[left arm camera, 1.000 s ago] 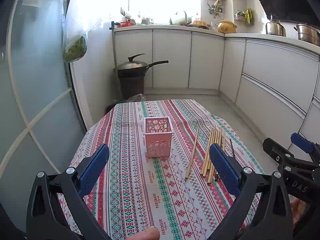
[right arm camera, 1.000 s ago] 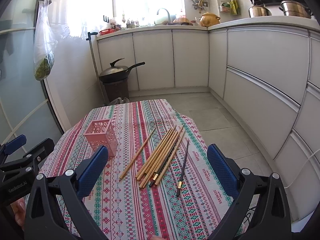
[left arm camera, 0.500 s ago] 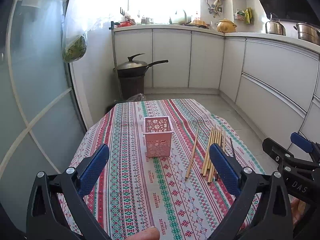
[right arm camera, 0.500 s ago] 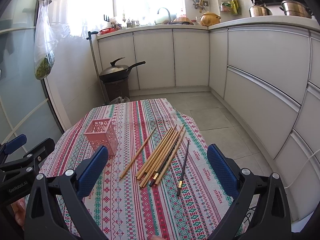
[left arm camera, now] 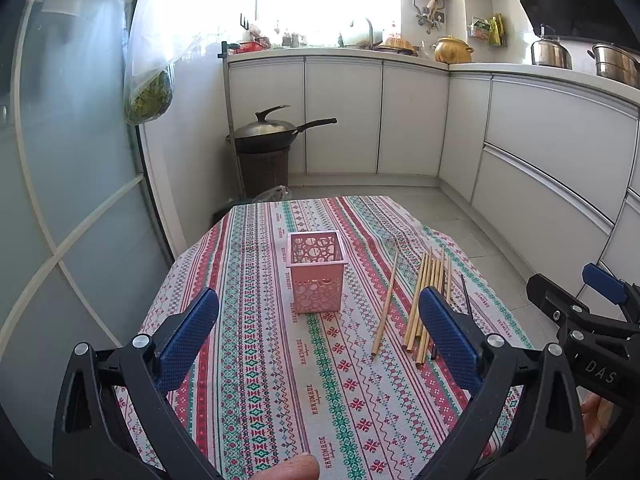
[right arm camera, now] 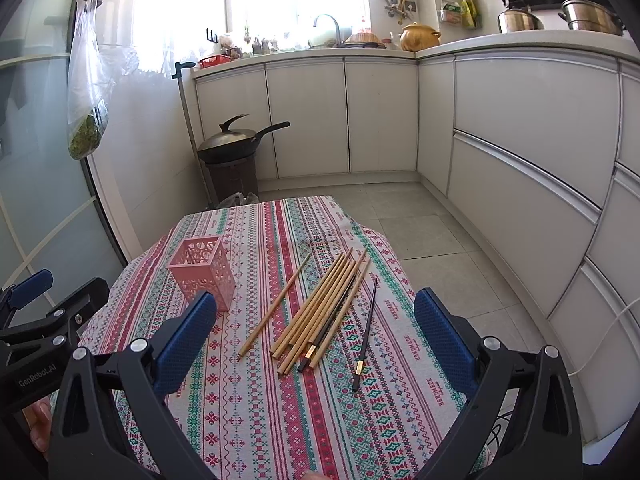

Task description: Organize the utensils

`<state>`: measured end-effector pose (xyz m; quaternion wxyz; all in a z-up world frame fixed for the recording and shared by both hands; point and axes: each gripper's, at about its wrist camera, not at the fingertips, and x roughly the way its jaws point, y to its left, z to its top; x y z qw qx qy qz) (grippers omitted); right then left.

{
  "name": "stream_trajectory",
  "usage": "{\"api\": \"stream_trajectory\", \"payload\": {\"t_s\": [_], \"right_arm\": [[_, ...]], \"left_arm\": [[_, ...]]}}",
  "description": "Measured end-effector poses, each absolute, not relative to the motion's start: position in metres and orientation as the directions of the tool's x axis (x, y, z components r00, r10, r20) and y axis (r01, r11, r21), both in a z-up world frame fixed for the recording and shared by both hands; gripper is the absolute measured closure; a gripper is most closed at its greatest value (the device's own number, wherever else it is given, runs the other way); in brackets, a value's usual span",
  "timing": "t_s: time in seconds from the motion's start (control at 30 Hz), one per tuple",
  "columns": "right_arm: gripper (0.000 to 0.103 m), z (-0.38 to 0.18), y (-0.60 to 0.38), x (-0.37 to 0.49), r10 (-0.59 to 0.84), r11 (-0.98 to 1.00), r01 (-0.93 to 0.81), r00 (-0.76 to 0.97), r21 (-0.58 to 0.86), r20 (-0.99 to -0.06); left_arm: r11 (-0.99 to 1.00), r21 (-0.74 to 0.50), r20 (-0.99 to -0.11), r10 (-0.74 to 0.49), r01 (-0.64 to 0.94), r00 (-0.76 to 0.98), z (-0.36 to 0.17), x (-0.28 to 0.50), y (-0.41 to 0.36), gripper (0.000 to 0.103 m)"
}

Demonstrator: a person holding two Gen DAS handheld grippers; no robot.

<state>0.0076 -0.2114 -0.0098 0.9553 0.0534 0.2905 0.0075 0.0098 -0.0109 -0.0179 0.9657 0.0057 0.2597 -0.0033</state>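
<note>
The chopsticks (right arm camera: 320, 312) lie flat on the bench (right arm camera: 260, 408): a bundle of pale wooden ones with a dark one among them, one wooden stick (right arm camera: 276, 306) apart on the holder side, one dark stick (right arm camera: 365, 340) apart on the other. The pink holder (left arm camera: 316, 272) stands upright near them and appears empty. No utensil is stowed; in my judgement the whole task remains. My left fingers (left arm camera: 318, 340) and right fingers (right arm camera: 316, 344) are spread wide, holding nothing, above the near bench edge.
</note>
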Motion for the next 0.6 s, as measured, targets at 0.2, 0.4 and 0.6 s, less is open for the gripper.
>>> {"api": "stream_trajectory", "payload": {"t_s": [0.2, 0.4, 0.6], "right_arm": [[0.007, -0.014, -0.223, 0.011, 0.035, 0.991, 0.048, 0.820, 0.129, -0.572], [0.007, -0.020, -0.249, 0.025, 0.083, 0.954, 0.132, 0.743, 0.268, -0.665], [0.007, -0.031, -0.320, 0.088, 0.348, 0.681, 0.370, 0.596, 0.632, -0.724]], "left_arm": [[1.000, 0.004, -0.517, -0.004, 0.007, 0.856, -0.021, 0.013, -0.010, 0.007], [0.999, -0.047, -0.600, -0.037, 0.011, 0.799, -0.031, 0.026, -0.008, 0.007], [0.978, -0.160, -0.778, -0.207, 0.131, 0.593, -0.056, 0.075, -0.034, 0.007]]}}
